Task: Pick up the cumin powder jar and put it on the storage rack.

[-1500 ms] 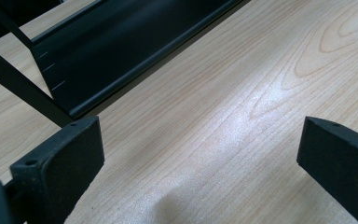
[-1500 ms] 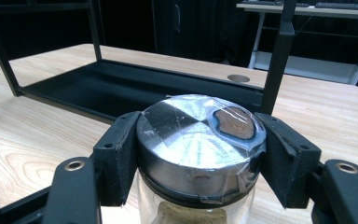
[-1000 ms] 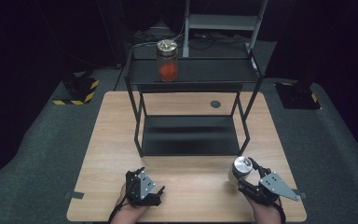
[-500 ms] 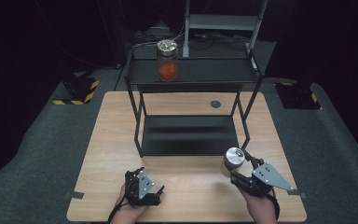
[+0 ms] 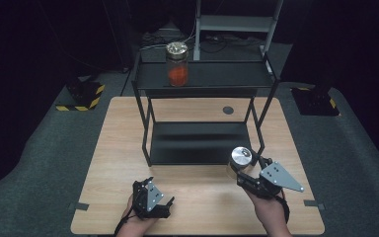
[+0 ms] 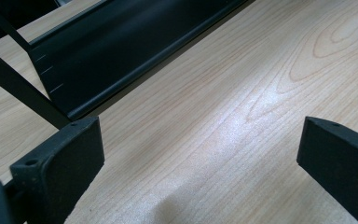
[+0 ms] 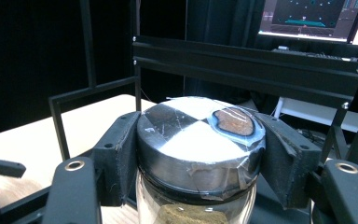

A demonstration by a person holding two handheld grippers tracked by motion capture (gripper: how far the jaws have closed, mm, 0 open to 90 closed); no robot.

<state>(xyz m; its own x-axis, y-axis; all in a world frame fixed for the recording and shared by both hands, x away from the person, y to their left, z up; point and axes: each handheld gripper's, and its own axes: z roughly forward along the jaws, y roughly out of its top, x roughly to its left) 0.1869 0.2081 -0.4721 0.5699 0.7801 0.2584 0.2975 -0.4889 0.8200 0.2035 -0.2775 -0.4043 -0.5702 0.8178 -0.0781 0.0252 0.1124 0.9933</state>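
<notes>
A glass jar with a silver lid [image 5: 242, 156] hangs just above the table, in front of the black rack's right front leg. My right gripper [image 5: 240, 169] is shut on it. In the right gripper view both pads [image 7: 119, 156] press on the lid's rim [image 7: 200, 140], and brownish contents show below. A second jar [image 5: 177, 64], with orange contents and a gold lid, stands at the left of the rack's top shelf [image 5: 217, 76]. My left gripper [image 5: 154, 201] rests near the table's front edge, open. Its jaws [image 6: 200, 158] stand wide apart over bare wood.
The rack's lower shelf [image 5: 197, 143] lies on the wooden table [image 5: 123, 143]. A round dark grommet [image 5: 228, 110] sits behind the rack. A yellow-and-black striped base [image 5: 81, 96] stands on the floor at the left. A lit monitor [image 7: 317, 16] shows beyond the rack.
My right gripper has lifted the silver-lidded jar and carried it to the left and farther away, toward the rack's right front leg. The left gripper has stayed put.
</notes>
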